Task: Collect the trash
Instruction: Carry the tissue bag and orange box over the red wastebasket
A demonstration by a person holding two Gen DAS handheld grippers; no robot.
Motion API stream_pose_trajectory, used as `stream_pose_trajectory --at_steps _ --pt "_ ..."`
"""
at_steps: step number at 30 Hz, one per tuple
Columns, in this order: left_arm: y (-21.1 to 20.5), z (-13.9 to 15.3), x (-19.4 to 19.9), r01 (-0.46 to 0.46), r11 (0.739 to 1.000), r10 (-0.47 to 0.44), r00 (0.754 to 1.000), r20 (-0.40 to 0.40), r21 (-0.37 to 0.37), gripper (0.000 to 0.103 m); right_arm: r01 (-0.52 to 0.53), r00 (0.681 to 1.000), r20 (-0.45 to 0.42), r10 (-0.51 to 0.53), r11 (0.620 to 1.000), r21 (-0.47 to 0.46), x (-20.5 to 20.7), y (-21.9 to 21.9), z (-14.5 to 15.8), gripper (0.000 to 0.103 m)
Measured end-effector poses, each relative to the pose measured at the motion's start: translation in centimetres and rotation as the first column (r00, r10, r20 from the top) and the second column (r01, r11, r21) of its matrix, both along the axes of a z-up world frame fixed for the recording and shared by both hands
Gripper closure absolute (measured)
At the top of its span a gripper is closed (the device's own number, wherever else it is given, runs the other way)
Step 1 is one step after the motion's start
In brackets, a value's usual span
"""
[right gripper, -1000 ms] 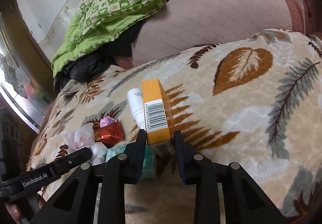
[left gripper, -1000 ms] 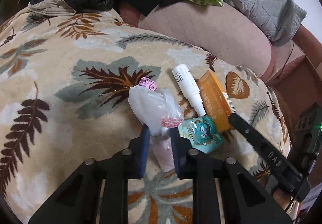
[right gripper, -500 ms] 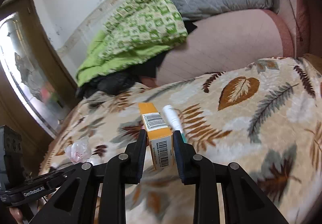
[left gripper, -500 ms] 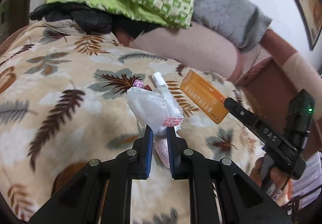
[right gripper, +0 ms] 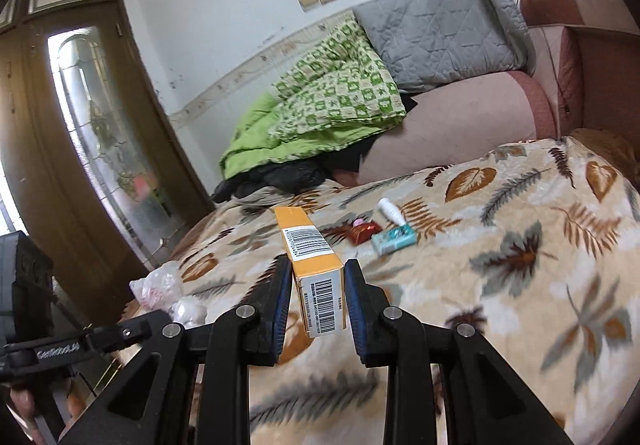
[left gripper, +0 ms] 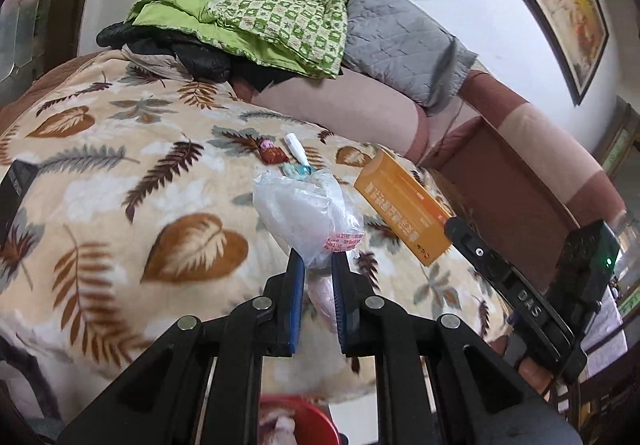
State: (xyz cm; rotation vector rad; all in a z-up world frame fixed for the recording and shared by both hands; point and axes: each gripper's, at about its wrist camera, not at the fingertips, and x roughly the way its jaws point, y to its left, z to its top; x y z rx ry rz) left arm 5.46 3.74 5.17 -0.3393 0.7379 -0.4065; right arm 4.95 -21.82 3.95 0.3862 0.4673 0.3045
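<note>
My left gripper [left gripper: 316, 265] is shut on a crumpled clear plastic bag [left gripper: 308, 217] with red print, held up over the leaf-patterned blanket [left gripper: 120, 173]. My right gripper [right gripper: 314, 273] is shut on an orange carton [right gripper: 316, 269] with barcodes; the same orange carton [left gripper: 404, 209] shows at the right of the left wrist view. Left lying on the blanket are a white tube [right gripper: 392, 211], a red wrapper [right gripper: 362, 231] and a teal packet [right gripper: 394, 239]. The plastic bag [right gripper: 158, 283] also appears low on the left in the right wrist view.
A red bin [left gripper: 296, 421] peeks out below the left gripper. Green quilt [right gripper: 332, 105], grey pillow [right gripper: 440, 33] and dark clothes [right gripper: 276, 177] are piled at the bed's far side. A wooden glass door [right gripper: 80, 149] stands on the left. A dark box [left gripper: 12, 189] lies at the blanket's left edge.
Both grippers have lifted and pulled back from the blanket, the left carrying the plastic bag, the right the orange carton. The tube, red wrapper and teal packet stayed on the blanket.
</note>
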Motion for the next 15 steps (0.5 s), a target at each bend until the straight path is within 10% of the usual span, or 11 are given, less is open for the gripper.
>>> stream_pose_trajectory --at_steps 15 --pt "1.2 -1.0 -11.3 0.064 0.997 -0.063 0.997 0.036 -0.029 0.090 0.012 0.998 0.062 -0.014 1.000 0.029 -13.5 -0.2 1.3 0.074"
